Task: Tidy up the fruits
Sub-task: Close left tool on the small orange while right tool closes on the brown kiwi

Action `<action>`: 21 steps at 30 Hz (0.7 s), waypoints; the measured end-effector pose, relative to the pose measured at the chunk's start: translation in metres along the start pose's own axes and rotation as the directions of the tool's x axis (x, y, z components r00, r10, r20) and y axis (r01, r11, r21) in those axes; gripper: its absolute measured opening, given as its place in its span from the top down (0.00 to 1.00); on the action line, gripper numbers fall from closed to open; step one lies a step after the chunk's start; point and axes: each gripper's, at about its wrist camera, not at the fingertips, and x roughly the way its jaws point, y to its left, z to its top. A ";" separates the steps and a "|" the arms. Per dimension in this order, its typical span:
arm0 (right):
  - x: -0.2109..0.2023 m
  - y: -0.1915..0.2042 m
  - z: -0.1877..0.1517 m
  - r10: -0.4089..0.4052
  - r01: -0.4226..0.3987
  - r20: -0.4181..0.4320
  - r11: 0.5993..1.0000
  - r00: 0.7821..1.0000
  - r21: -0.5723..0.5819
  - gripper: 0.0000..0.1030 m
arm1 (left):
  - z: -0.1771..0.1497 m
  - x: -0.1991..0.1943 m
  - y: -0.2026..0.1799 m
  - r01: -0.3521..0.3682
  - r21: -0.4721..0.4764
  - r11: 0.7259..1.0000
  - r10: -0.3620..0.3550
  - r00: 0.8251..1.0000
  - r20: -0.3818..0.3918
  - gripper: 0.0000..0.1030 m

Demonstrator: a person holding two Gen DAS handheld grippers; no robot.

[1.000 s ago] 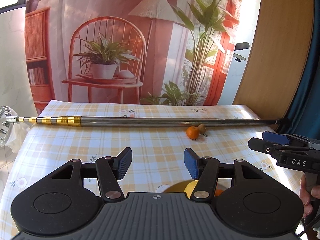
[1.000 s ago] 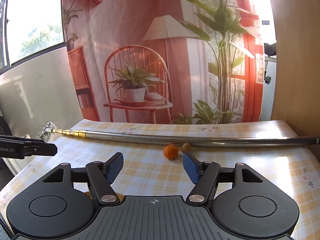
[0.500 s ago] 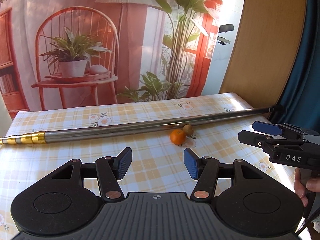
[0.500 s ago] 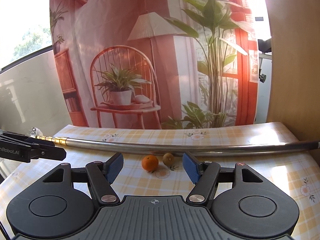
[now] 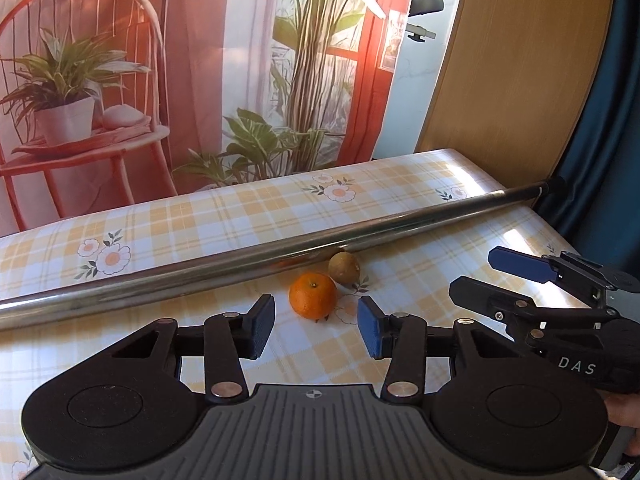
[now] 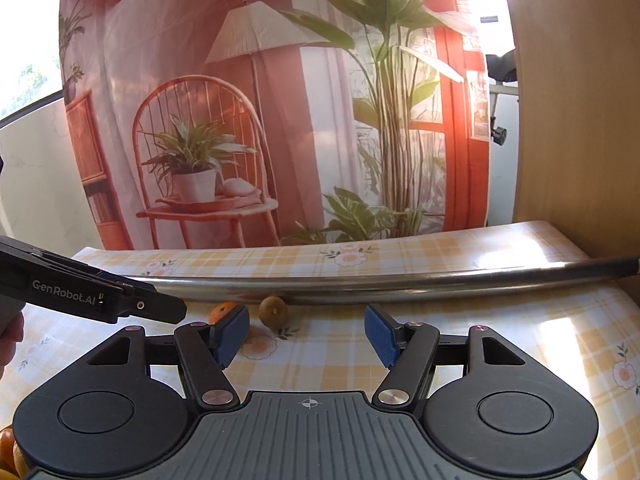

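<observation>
Fruits wait on the worktop (image 5: 180,220): one orange (image 5: 313,294) and one small brown fruit (image 5: 343,267), maybe a kiwi. The brown one sits at about 1 o'clock from the orange, and they look like they touch or almost touch. Both lie just in front of one long metal pole (image 5: 224,268).

I think the orange is round, light and firm, with bumpy skin that should not slip much. It could roll, so hold it across its fat middle and squeeze softly. The brown fruit is likely softer and could bruise.

The left gripper (image 5: 316,326) is spread wide with nothing in it, and the orange sits at 12 o'clock, just past its tips. The right gripper (image 6: 307,338) is also spread wide and holds nothing. The brown fruit is at its 11 o'clock.
</observation>
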 end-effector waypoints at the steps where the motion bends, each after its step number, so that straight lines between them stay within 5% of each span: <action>1: 0.002 -0.002 -0.003 -0.001 0.001 -0.003 1.000 1.000 0.007 0.40 | 0.001 0.006 0.002 0.003 -0.013 1.000 -0.003 1.000 -0.002 0.53; 13: 0.023 -0.014 -0.023 0.026 -0.023 -0.055 0.998 0.998 0.051 0.40 | 0.008 0.058 0.014 0.028 -0.108 0.994 -0.037 0.996 -0.077 0.55; 21: 0.025 -0.017 -0.024 0.071 -0.069 -0.025 0.995 0.997 0.073 0.40 | 0.005 0.054 0.010 -0.023 -0.051 0.998 0.018 0.996 -0.089 0.63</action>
